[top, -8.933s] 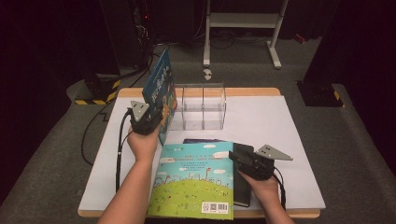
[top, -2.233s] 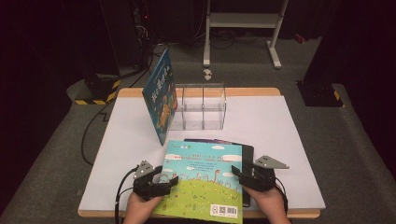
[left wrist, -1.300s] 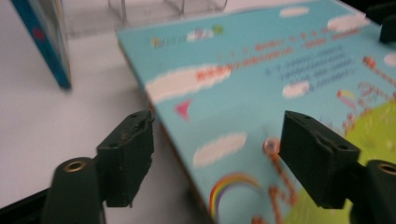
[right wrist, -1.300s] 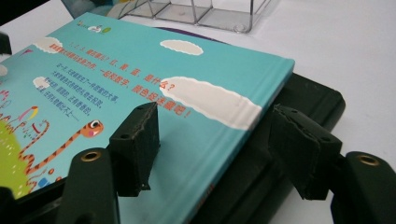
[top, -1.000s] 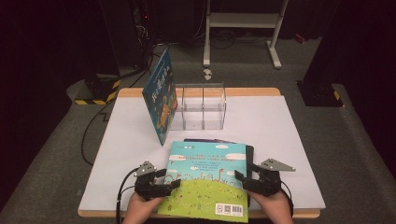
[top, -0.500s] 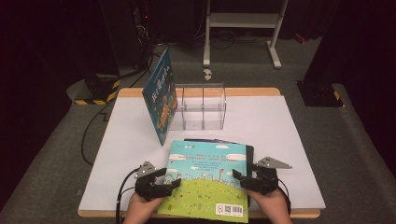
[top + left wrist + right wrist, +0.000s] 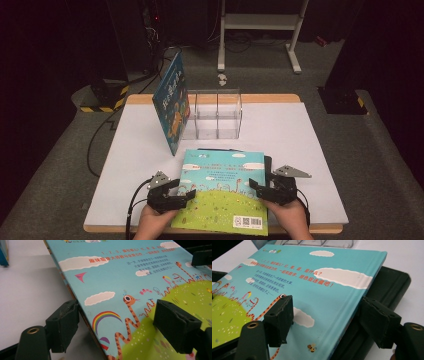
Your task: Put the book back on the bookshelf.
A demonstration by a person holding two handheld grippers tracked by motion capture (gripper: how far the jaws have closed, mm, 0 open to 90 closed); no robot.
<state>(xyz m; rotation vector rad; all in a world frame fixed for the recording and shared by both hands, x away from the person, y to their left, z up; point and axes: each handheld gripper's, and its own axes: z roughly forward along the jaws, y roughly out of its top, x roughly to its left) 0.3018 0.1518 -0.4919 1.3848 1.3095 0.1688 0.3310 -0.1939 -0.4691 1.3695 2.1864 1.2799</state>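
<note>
Near the table's front edge, both grippers (image 7: 186,194) (image 7: 256,187) straddle the picture book (image 7: 224,187), jaws spread, ungripped; one book (image 7: 171,102) already stands by the far clear rack (image 7: 212,114).

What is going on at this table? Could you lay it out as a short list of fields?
Setting: white table
In hand: picture book lying flat on a dark book
Left gripper: open, jaws astride the picture book's left edge
Right gripper: open, jaws astride its right edge
Behind: clear divided holder, with a second blue book leaning tilted against its left side
Grip: cannot tell if the jaws are pressing yet
</note>
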